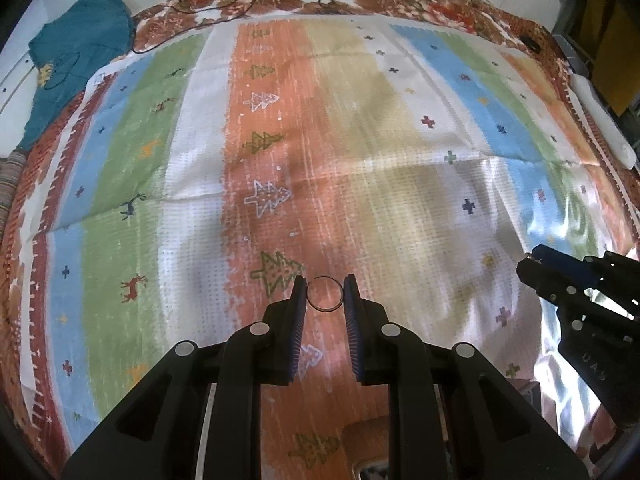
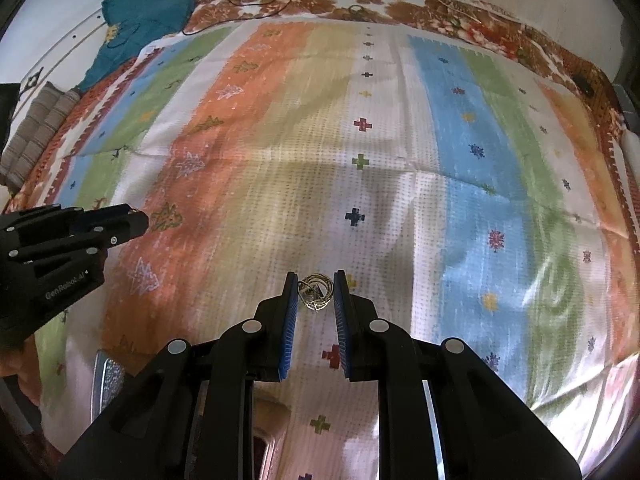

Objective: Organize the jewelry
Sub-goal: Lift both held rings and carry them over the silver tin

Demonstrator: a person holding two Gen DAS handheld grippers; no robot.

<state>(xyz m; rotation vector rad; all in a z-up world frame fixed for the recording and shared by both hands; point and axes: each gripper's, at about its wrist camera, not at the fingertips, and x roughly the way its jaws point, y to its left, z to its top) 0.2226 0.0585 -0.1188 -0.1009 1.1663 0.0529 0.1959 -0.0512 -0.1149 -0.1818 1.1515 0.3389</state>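
A: Left to right, what does the figure show?

B: A striped cloth (image 1: 400, 128) covers the surface. The left gripper (image 1: 324, 294) hangs over the orange stripe near the cloth's near edge, with a thin plain ring (image 1: 325, 295) held between its tips. Both tips touch the ring's rim, so the fingers are closed on it.

A: And to the right?

B: The right gripper (image 2: 316, 292) hangs over the white stripe, also toward the near edge. A gold cluster (image 2: 316, 291) of looped jewelry sits between its tips. The left tip touches it; on the right, contact cannot be told for certain, though the grip looks closed on the piece.

A: Are the two tools close?

B: Near, but apart; each appears at the edge of the other's view.

A: What lies beyond?

B: A teal garment (image 1: 76, 52) at the far-left corner and a small ring-shaped object (image 1: 328, 2) by the far edge. A glittery tray (image 2: 107, 380) shows at the near edge in the right view.

A: What could go wrong?

B: The ring is pinched only across its thin rim; a slight tilt or loosening would probably let it pivot out and drop onto the busy pattern, where it would be hard to find. The cluster's loose loops could snag a pad or slip free if the grip is one-sided.
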